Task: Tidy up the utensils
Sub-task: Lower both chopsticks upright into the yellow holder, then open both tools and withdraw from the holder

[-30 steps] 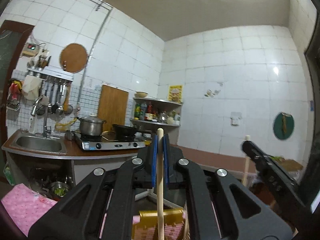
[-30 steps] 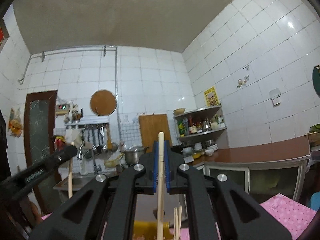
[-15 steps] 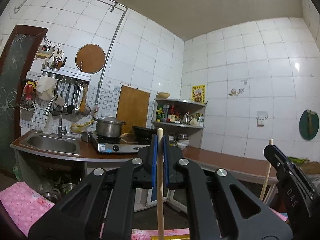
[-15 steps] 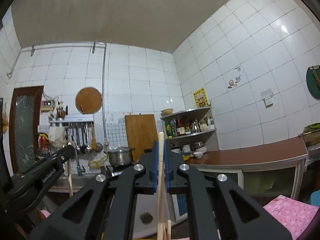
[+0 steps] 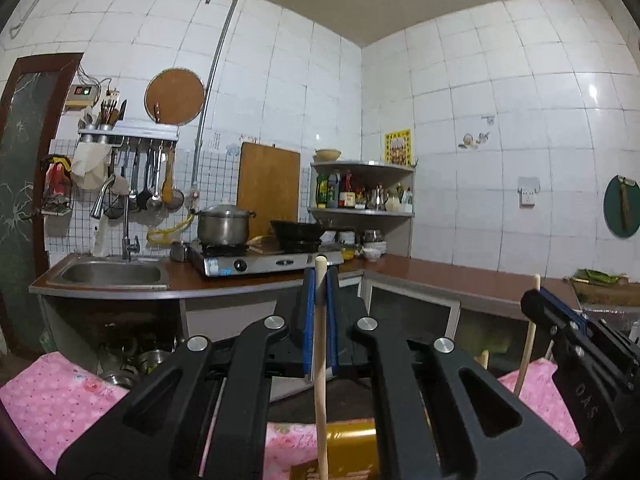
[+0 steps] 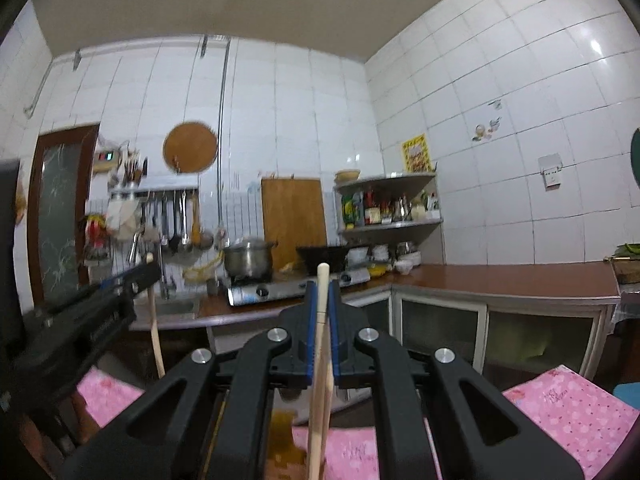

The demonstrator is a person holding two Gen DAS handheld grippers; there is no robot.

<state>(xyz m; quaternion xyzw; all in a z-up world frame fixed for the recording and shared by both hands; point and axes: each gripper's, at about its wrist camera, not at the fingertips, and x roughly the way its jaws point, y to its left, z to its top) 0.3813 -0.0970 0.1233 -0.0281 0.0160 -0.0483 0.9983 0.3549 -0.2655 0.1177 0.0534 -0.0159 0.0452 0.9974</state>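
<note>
Home kitchen: white-tiled walls (image 5: 500,120), steel sink (image 5: 112,274) with tap at left of frame, gas stove (image 5: 264,260) on brown worktop (image 5: 460,276) with lidded pot (image 5: 224,224) and dark wok (image 5: 298,232). Ladles on a rack (image 5: 128,132) upper left, cutting board (image 5: 269,184) against the wall, corner shelf (image 5: 362,212) of sauce bottles at centre.

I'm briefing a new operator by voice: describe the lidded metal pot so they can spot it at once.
Find the brown counter along the back wall, then the steel gas stove right of the sink. The pot sits on its left burner: shiny silver with a lid, unlike the black wok beside it.
</note>
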